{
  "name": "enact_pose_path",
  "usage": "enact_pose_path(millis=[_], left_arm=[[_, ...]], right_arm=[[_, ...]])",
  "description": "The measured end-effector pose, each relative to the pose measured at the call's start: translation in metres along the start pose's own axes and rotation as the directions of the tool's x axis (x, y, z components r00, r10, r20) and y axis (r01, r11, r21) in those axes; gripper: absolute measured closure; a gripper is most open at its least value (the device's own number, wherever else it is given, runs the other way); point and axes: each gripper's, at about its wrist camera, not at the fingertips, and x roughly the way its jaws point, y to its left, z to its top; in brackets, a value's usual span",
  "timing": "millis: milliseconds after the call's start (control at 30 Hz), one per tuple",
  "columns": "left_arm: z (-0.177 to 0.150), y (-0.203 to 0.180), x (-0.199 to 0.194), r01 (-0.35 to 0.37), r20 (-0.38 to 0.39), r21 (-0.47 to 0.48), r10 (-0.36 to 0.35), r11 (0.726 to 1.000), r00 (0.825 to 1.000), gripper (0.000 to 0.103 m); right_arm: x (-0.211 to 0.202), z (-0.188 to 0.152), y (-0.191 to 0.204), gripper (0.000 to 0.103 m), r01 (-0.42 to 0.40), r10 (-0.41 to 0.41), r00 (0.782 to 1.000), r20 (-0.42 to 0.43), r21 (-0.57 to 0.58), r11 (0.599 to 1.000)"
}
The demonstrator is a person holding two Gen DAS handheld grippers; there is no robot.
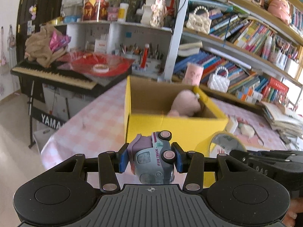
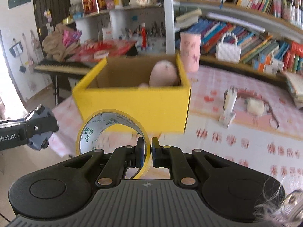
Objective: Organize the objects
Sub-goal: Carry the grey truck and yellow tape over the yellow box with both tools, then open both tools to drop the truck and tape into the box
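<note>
A cluttered room: curved shelves (image 1: 246, 43) packed with glossy book spines, and a black keyboard (image 1: 53, 75) on a stand heaped with beige cloth and red plastic. In front lies a table (image 1: 90, 126) under a smooth pink-and-white checked cloth.

On it stands a square cardboard box (image 2: 136, 102), bright yellow outside and raw brown inside, its top open. A soft, rounded pink plush (image 2: 164, 73) leans in its far right corner. Right of the box, on the cloth, lie a small white fluffy toy (image 2: 255, 106) and a white upright piece too blurred to name.

The left gripper (image 1: 150, 156) pinches a moulded plastic toy truck (image 1: 151, 162) between its blue pads; the truck is tipped on its side, grey-blue with a lilac roof and pink-hubbed wheels, held just short of the box's near wall.

The right gripper (image 2: 146, 151) is pressed together on the thin wall of a tape roll (image 2: 111, 130), one pad inside the ring and one outside. The roll is a wide hoop, yellow outside, with a shiny silver printed lining, held in front of the box.
</note>
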Motion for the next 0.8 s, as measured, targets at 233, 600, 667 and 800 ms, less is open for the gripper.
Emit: enact_pose_path(millis=[233, 600, 667, 800], left_arm=[[0.046, -0.011, 0.021, -0.021, 0.099, 0.008, 0.02, 1.0, 0.995, 0.059], [0.073, -0.035, 0.084, -0.066, 0.093, 0.036, 0.063, 0.997, 0.994, 0.058], [0.073, -0.037, 0.096, -0.073, 0.072, 0.034, 0.07, 0.997, 0.995, 0.058], [0.071, -0.042, 0.115, -0.083, 0.036, 0.054, 0.082, 0.995, 0.996, 0.058]], right_arm=[[0.019, 0.061, -0.012, 0.095, -0.005, 0.008, 0.991, 0.132, -0.017, 1.0], [0.116, 0.104, -0.016, 0.094, -0.006, 0.016, 0.996, 0.086, -0.113, 0.994], [0.131, 0.104, -0.016, 0.094, -0.03, 0.038, 0.998, 0.055, -0.128, 0.991], [0.156, 0.105, -0.02, 0.094, -0.106, 0.103, 0.994, -0.032, -0.12, 0.987]])
